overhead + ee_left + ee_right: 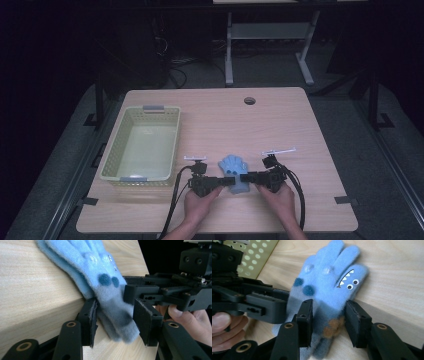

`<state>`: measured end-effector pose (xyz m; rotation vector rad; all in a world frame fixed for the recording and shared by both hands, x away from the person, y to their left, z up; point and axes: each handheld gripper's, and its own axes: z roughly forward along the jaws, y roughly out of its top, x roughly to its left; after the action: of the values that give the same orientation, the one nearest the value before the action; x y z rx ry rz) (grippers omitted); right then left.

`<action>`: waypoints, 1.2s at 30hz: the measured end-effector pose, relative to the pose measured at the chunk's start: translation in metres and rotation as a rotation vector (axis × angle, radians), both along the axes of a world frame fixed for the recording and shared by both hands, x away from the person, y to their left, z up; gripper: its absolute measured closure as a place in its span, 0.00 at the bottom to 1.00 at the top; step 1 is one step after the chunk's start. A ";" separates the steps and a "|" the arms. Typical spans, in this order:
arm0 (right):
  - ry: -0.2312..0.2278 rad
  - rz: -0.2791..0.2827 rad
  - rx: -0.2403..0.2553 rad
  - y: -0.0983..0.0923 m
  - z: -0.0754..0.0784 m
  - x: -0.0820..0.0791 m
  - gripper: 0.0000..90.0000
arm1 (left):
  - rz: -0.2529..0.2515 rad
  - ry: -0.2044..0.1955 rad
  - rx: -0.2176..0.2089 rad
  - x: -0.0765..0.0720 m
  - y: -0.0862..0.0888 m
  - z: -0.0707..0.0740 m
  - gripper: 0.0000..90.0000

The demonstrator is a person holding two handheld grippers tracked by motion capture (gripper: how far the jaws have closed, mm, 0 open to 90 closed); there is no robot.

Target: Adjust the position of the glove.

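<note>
Blue fleece glove [234, 172] is straddled at its cuff by both grippers, left [223, 181] and right [246, 177]; jaws apart, not clamped. Cuff should be pinched squarely before lifting.

The two grippers, left [227, 181] and right [246, 177], meet nose to nose over the blue glove [235, 170], leaving no room between them. The yellow basket [116, 161] blocks the left side. Bare table [280, 120] lies open behind and to the right.
</note>
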<state>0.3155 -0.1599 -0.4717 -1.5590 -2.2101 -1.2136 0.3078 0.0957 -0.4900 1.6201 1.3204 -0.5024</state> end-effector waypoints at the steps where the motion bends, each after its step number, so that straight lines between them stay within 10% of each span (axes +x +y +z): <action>1: 0.012 -0.012 0.014 0.000 0.000 -0.001 0.66 | 0.001 0.003 -0.003 0.000 0.000 -0.001 0.64; 18: 0.101 -0.054 0.132 -0.010 -0.007 -0.006 0.64 | -0.011 -0.011 -0.003 0.000 -0.003 -0.004 0.74; 36: 0.127 -0.071 0.177 -0.008 -0.013 -0.008 0.85 | -0.018 0.014 -0.059 0.004 -0.006 -0.009 0.80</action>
<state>0.3077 -0.1682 -0.4850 -1.6073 -1.9288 -1.2541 0.3116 0.0895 -0.4993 1.5834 1.2906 -0.5595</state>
